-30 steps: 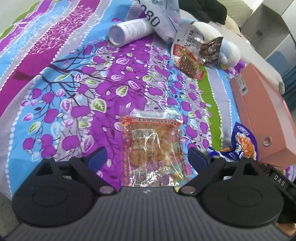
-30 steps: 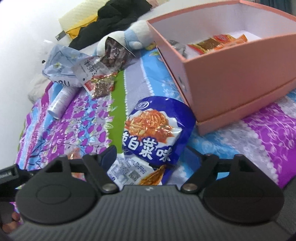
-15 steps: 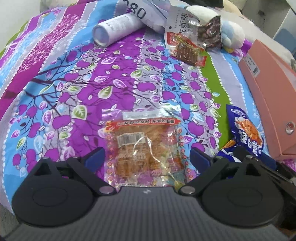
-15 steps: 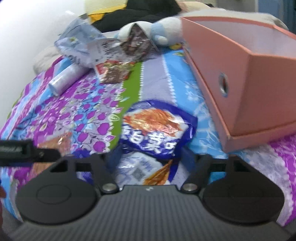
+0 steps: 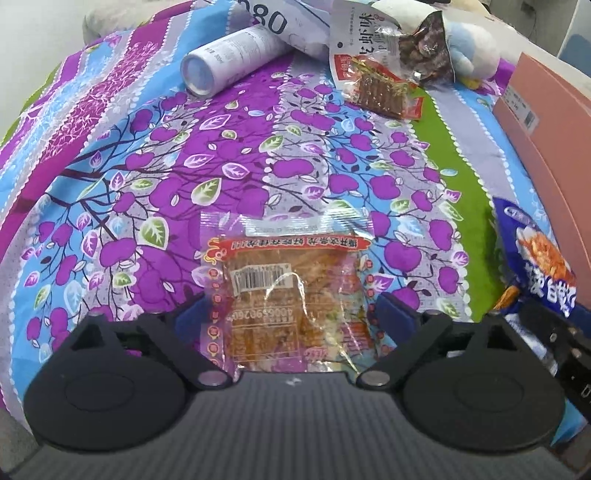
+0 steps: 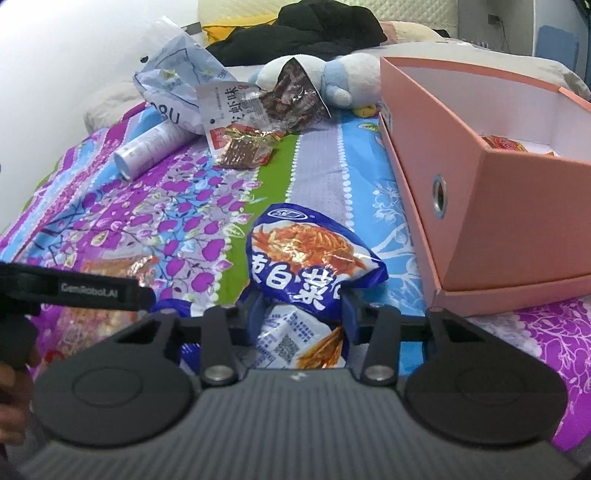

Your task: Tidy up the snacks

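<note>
A clear packet of orange snacks [image 5: 291,291] lies flat on the patterned bedspread. My left gripper [image 5: 291,314] straddles it, jaws wide and closing, and the blue pads [image 5: 393,314] stand at the packet's side edges without squeezing it. A blue snack bag [image 6: 314,258] lies beside the pink box [image 6: 498,229]. My right gripper [image 6: 302,315] is closing on its lower half, and the pads [image 6: 255,317] pinch the crumpled foil. From the left wrist, the blue bag [image 5: 539,254] shows at the right edge. A red packet [image 6: 502,142] lies inside the box.
At the far end of the bed lie a white tube [image 5: 229,59], a pile of opened snack packets [image 5: 380,85], a white and blue plush toy [image 5: 469,51] and a grey plastic bag [image 6: 173,81]. Black clothing [image 6: 314,22] is heaped behind. A hand [image 6: 11,387] shows at the lower left.
My left gripper has come forward and lower over the orange packet, which now looms larger. The right jaws have narrowed onto the blue bag and scrunched it, and that gripper has rolled.
</note>
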Demonstrator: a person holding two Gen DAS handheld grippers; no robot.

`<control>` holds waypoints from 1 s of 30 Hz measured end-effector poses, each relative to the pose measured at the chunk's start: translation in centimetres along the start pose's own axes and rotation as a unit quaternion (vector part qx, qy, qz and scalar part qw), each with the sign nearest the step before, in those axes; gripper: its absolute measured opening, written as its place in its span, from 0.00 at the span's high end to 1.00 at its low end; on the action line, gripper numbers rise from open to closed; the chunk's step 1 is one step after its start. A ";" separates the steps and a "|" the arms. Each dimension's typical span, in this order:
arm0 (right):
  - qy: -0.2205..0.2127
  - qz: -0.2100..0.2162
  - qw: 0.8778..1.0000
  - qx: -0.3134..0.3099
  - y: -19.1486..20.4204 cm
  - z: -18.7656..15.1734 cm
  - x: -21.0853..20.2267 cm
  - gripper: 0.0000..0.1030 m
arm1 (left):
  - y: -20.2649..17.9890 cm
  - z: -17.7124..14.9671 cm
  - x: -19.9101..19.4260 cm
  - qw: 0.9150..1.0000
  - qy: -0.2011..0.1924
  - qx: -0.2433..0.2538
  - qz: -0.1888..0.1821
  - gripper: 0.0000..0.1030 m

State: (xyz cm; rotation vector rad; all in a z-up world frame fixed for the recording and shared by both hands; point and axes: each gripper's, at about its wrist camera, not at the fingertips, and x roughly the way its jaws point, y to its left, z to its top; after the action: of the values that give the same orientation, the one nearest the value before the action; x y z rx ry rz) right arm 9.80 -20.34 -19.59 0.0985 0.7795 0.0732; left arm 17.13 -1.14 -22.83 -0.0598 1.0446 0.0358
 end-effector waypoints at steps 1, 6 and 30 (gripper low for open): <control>0.001 0.002 1.000 0.001 -0.1 -0.1 -0.1 0.55 | -0.1 0.0 -0.2 1.000 -0.002 0.002 -0.001 0.15; 0.005 0.006 1.000 -0.003 0.0 -0.3 -0.4 0.55 | -0.6 -0.4 -1.2 1.000 -0.010 0.019 -0.003 0.34; 0.002 0.015 0.999 -0.052 1.6 2.8 -3.2 0.55 | 0.9 1.0 -7.1 0.997 -0.047 -0.011 -0.066 0.61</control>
State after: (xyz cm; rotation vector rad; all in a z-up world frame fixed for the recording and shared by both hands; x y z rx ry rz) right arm 9.48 -19.26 -15.16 0.0117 0.7772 0.1411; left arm 14.37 -0.20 -16.27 -0.1462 0.9448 -0.0694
